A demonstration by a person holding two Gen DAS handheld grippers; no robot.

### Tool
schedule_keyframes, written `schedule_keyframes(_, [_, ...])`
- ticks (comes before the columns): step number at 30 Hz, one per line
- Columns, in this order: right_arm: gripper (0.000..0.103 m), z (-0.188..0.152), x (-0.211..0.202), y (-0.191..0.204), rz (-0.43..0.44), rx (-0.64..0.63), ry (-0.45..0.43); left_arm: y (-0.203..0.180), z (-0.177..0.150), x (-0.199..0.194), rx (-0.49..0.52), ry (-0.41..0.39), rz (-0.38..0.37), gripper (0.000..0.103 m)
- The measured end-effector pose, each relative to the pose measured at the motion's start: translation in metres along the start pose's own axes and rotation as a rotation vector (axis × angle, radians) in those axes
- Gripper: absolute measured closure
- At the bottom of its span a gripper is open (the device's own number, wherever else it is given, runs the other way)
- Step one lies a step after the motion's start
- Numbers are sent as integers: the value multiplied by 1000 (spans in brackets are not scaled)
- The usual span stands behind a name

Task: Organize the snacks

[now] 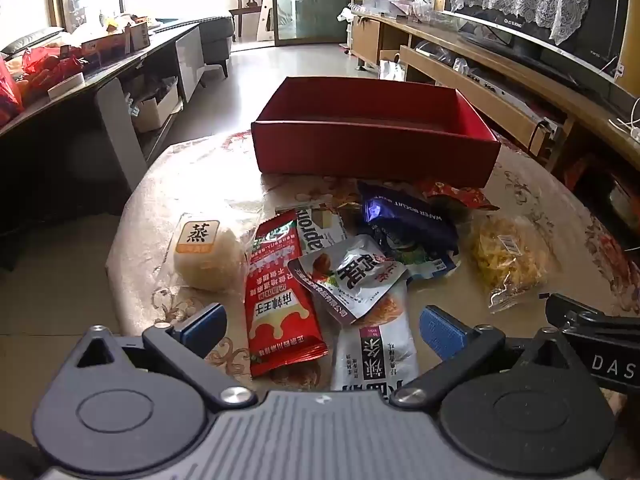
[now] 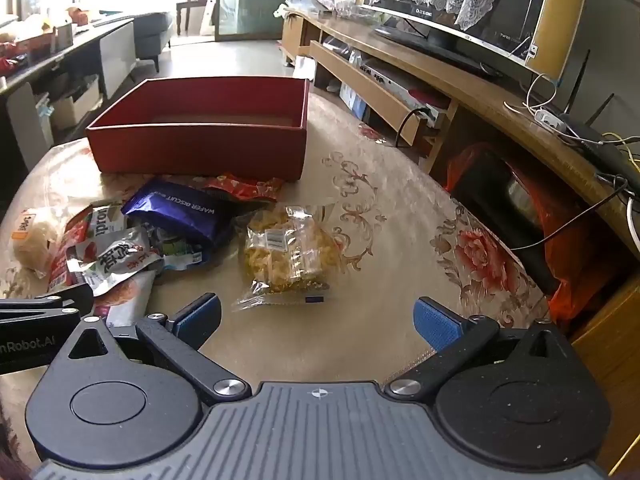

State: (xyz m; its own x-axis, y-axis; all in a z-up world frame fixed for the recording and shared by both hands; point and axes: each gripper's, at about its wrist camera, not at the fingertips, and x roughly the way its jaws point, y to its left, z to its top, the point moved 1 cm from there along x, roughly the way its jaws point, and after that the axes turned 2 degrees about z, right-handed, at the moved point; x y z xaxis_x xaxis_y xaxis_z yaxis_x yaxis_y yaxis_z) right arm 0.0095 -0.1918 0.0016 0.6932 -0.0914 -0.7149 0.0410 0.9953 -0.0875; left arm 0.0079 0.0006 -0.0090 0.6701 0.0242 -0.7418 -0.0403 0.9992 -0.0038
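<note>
On the flowered tablecloth [image 2: 400, 216], from the left: a pale bun in clear wrap [image 1: 208, 256], a long red packet [image 1: 280, 300], a silver pouch [image 1: 352, 276], a purple wafer pack [image 1: 408, 216] and a clear bag of yellow crisps [image 2: 288, 256]. Behind them stands the red box [image 1: 372, 136]. The left gripper [image 1: 322, 330] and right gripper [image 2: 316, 320] hover with jaws spread wide, holding nothing.

Open red box [image 1: 372, 156] upright on table, loose snack packets [image 1: 344, 256] heaped just before it, clear yellow bag [image 2: 286, 258] beside
</note>
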Motion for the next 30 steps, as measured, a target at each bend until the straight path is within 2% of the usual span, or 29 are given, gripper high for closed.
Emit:
schedule_keyframes(6, [0,-1,2,1,1,-3,0,7,2,6,0,29,-12,0])
schedule_keyframes(7, [0,-1,2,1,1,-6,-1,1,-1,3,8,18,11,0])
schedule_keyframes(12, [0,-12,4,0,5,-11,5,-1,-4,3,13,24,13,0])
schedule_keyframes(14, [0,-3,5,3,-1,-18,21,-1,-4,3,14,27,10,0])
schedule_keyframes(30, [0,-5,8,3,-10,-24,42,-4,-5,3,20,36,-3,0])
